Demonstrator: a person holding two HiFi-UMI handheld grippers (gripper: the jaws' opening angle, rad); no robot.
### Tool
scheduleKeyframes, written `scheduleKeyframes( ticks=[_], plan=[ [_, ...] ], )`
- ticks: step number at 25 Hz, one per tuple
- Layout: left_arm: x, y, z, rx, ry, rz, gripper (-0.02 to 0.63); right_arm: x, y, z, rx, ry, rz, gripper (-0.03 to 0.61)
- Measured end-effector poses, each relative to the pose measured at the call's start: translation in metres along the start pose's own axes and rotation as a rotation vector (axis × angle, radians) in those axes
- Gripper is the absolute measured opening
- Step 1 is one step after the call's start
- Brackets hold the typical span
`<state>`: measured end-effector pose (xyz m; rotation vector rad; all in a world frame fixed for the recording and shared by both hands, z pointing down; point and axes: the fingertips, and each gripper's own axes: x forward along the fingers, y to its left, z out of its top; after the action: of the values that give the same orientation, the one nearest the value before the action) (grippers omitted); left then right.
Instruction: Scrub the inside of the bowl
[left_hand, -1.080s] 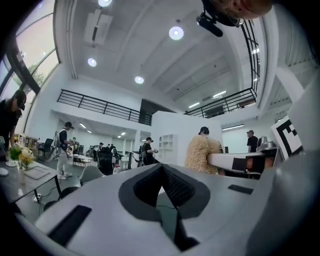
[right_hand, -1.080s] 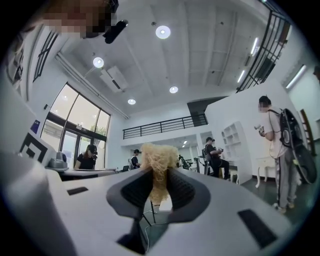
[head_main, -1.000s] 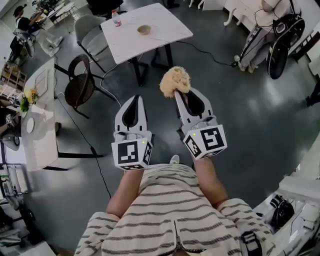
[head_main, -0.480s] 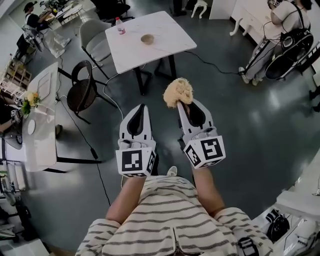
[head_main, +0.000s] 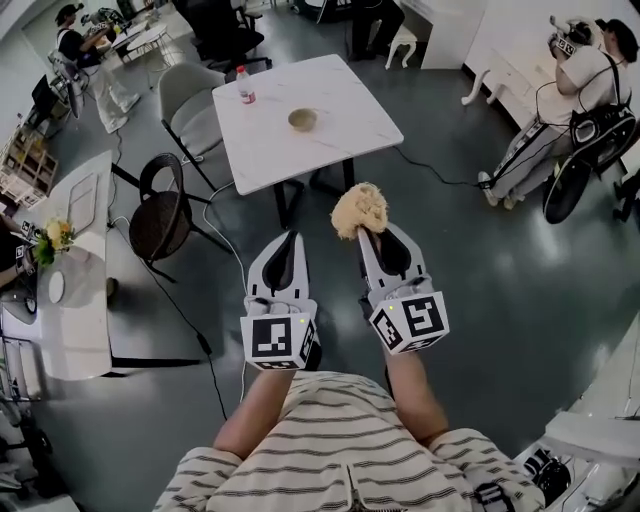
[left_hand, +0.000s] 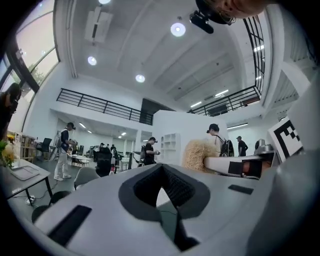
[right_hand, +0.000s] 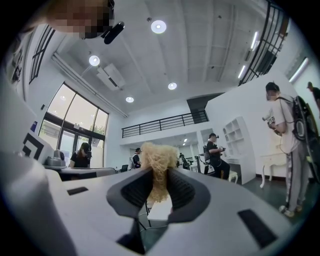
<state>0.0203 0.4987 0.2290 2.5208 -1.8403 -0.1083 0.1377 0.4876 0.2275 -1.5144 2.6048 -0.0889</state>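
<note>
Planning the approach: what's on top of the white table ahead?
A small bowl and a capped bottle stand apart on the white table. The bowl's contents are too small to tell.

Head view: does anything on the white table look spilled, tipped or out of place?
Nothing stands out. The bowl sits upright on the white table, the bottle stands upright near its far corner, and no spill shows.

bowl (head_main: 303, 120) inside: too small to tell | scrubber (head_main: 359, 210) base: hidden by fingers (head_main: 368, 255)
</note>
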Motion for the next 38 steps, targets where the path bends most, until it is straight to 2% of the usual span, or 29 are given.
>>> scheduleKeyframes(
  ticks=[13, 19, 24, 29, 38],
  plan=[
    [0.111, 0.088, 0.010, -0.013, 0.000, -0.031, 0.002, 0.141, -0.015, 0.004, -0.028, 0.017, -0.023, 0.092],
    [0.142, 0.118, 0.015, -0.018, -0.004, -0.047, 0.002, 0.183, -0.021, 0.002, -0.027, 0.023, -0.050, 0.092],
    [0.159, 0.143, 0.009, -0.034, 0.010, -0.051, 0.002, 0.206, -0.015, -0.001, 0.023, 0.026, -0.031, 0.092],
    [0.178, 0.152, 0.001, -0.049, 0.024, -0.067, 0.002, 0.221, -0.018, -0.004, 0.010, 0.036, -0.037, 0.092],
    [0.238, 0.164, -0.011, -0.041, 0.027, -0.071, 0.002, 0.273, -0.058, -0.018, 0.021, 0.033, -0.041, 0.092]
  ],
)
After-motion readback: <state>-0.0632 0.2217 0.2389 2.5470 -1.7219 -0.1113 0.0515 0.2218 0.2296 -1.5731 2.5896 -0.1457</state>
